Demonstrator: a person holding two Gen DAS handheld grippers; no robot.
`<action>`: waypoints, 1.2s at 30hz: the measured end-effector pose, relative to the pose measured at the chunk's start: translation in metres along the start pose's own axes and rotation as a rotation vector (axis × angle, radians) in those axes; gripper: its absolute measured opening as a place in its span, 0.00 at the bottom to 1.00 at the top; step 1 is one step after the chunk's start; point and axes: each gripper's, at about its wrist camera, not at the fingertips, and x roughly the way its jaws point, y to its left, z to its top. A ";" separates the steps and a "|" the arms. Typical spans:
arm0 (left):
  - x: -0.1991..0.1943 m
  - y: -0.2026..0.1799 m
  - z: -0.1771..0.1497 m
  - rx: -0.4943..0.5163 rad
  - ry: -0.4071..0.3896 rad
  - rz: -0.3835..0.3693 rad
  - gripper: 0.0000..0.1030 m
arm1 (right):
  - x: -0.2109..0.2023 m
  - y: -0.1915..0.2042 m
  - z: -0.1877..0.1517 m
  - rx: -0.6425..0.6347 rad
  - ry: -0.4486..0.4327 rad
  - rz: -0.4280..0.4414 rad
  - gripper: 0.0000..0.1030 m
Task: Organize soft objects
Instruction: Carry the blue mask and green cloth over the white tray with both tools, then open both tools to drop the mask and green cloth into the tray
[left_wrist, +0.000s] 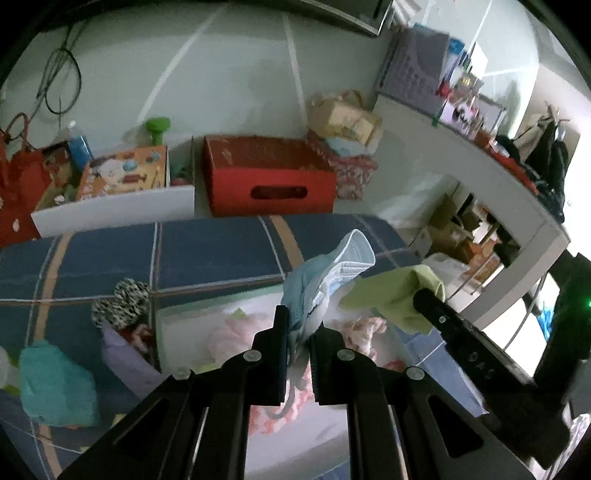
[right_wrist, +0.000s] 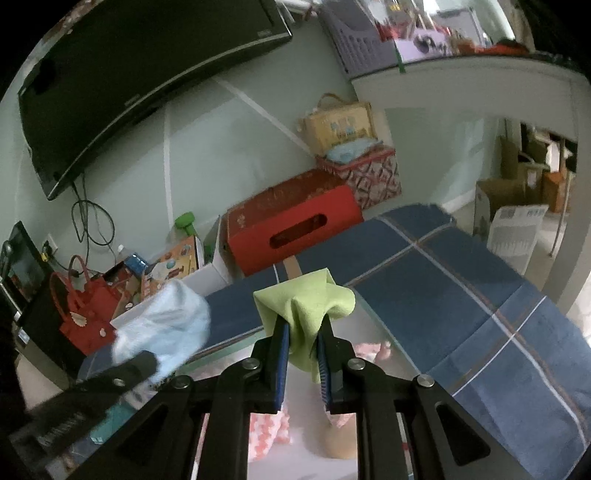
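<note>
My left gripper (left_wrist: 298, 326) is shut on a light blue face mask (left_wrist: 332, 273), which sticks up above the fingertips. The right gripper (right_wrist: 303, 328) is shut on a green cloth (right_wrist: 306, 299), bunched between its blue pads. Both hang over a clear bin (left_wrist: 173, 314) on the blue plaid bed cover (right_wrist: 461, 288). Inside the bin lie pink soft items (left_wrist: 229, 332) and a pink-and-white patterned cloth (right_wrist: 266, 432). In the left wrist view the right gripper (left_wrist: 424, 295) with the green cloth (left_wrist: 391, 295) sits to the right. In the right wrist view the mask (right_wrist: 166, 325) shows at the left.
On the bed left of the bin lie a teal cloth (left_wrist: 55, 384), a lilac pouch (left_wrist: 125, 362) and a black-and-white pompom item (left_wrist: 122, 299). Beyond the bed stand a red box (left_wrist: 269, 177), a white bin of toys (left_wrist: 110, 192), and a white desk (left_wrist: 480, 162).
</note>
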 end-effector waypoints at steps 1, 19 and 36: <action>0.007 0.001 -0.003 -0.003 0.018 0.008 0.10 | 0.006 -0.002 -0.002 0.005 0.021 0.000 0.16; 0.066 0.034 -0.054 -0.123 0.192 0.009 0.10 | 0.062 -0.019 -0.037 0.063 0.330 -0.080 0.18; 0.031 0.031 -0.053 -0.135 0.206 0.021 0.42 | 0.032 -0.006 -0.022 -0.012 0.271 -0.140 0.22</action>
